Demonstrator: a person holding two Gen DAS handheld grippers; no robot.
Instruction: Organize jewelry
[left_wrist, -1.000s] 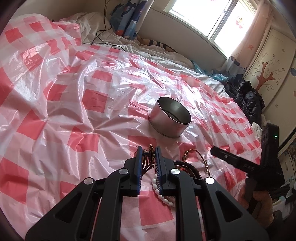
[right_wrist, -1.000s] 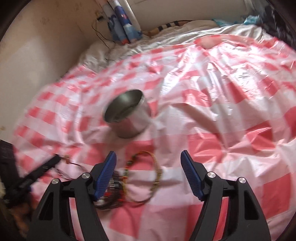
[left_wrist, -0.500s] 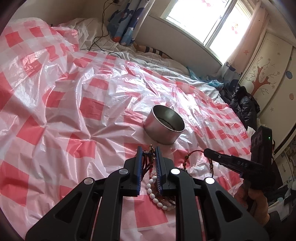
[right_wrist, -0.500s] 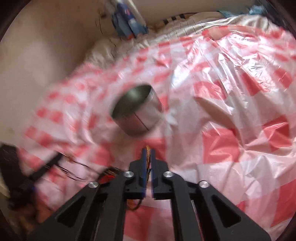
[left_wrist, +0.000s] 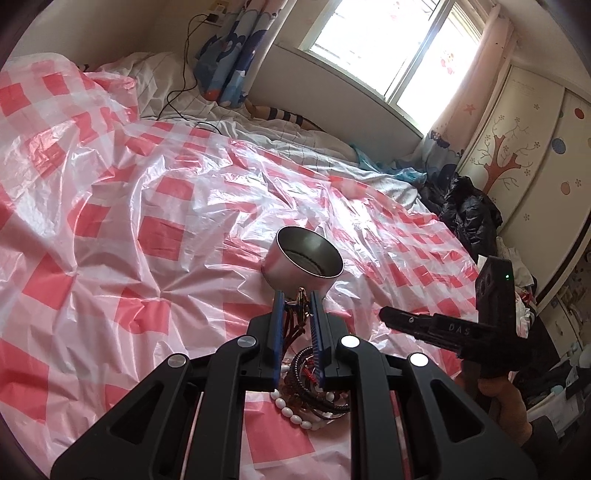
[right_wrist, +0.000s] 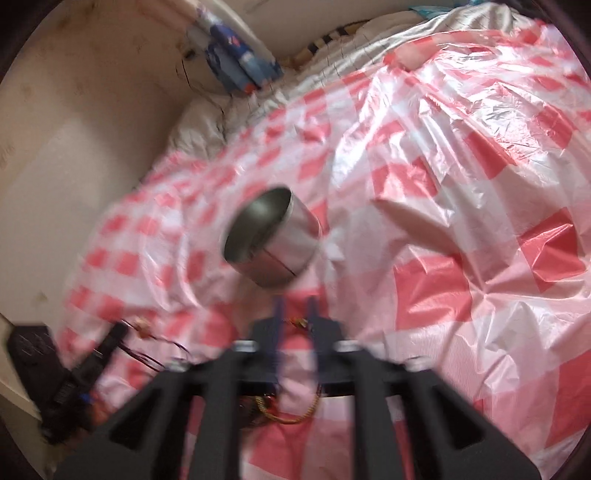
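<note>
Left wrist view: bed (left_wrist: 177, 96) covered by a red-and-white checked plastic sheet (left_wrist: 147, 236), crumpled. A round metal tin (left_wrist: 280, 264) stands upright mid-sheet, open top. Just in front of it is the left gripper (left_wrist: 297, 297), its fingers (left_wrist: 277, 321) nearly closed, pinching a red-and-gold corded piece (left_wrist: 301, 301) with red cords trailing down between the pads. Under that gripper, on the sheet, lies the jewelry pile: a white bead bracelet (left_wrist: 291, 415) touching a tangle of dark bead bracelets (left_wrist: 314, 373). Right of the pile is the right gripper (left_wrist: 391, 317), seen side-on, held by a hand (left_wrist: 495, 398) at the lower right edge and pointing toward the pile. How far it is open is not readable from this side.

Right wrist view, heavy blur: left gripper at the lower left edge with red cords hanging from it. The tin is centre frame, near the right gripper's tips. Its fingers stand a narrow gap apart, having just been opening. A strand of a gold-orange bracelet (right_wrist: 291, 419) shows in the gap, with the rest looping below. Cannot tell whether the pads press on it.
</note>
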